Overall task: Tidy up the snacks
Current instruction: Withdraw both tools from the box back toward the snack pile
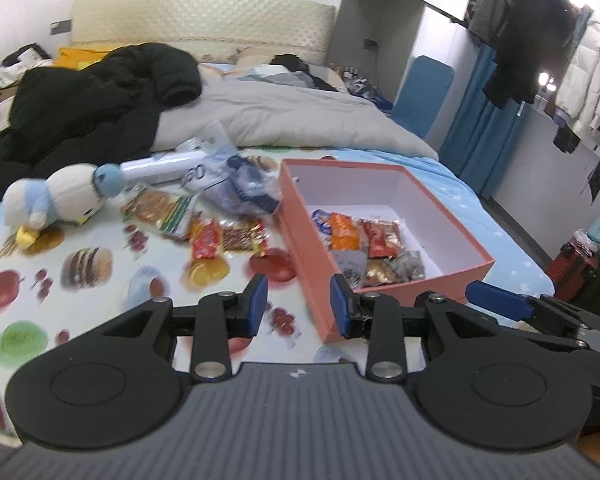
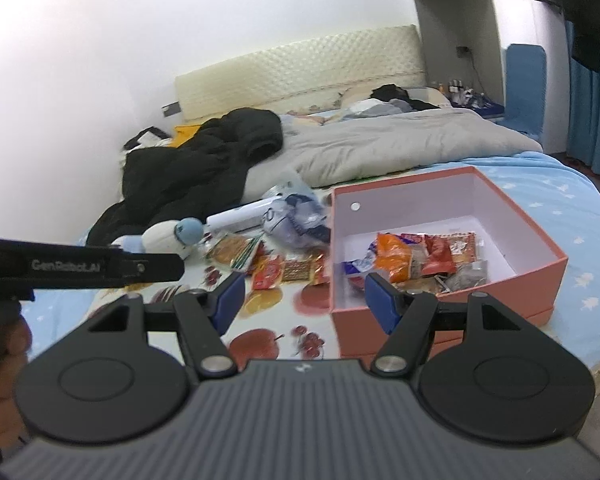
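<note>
Hovering over the bed, both tongs carry nothing: left tongs (image 1: pixel 299 306) sit partly open w/ air between the pads, right tongs (image 2: pixel 305 302) gape wider, also empty. Near edge is fruit-print cloth (image 1: pixel 80 280). Pink box (image 1: pixel 452 276) sits at approx 1 o'clock of the left tongs, already holding several snack packets (image 1: pixel 364 240) in its near-left corner. Loose snacks (image 1: pixel 220 236) lie on the cloth at 11 o'clock, just beside the box's left wall; a flat cracker pack (image 1: pixel 160 208) and clear plastic bag (image 1: pixel 240 184) lie beyond. Plush penguin (image 1: pixel 56 200) at 10 o'clock, black jacket (image 1: pixel 100 96) farther back.

Risks, imo: thin foil packets lie flat on soft bedding, so pads could pinch cloth instead or slip off. Packets overlap, so grabbing one may drag its neighbour. Box wall is near, so a low carry could clip the rim.
</note>
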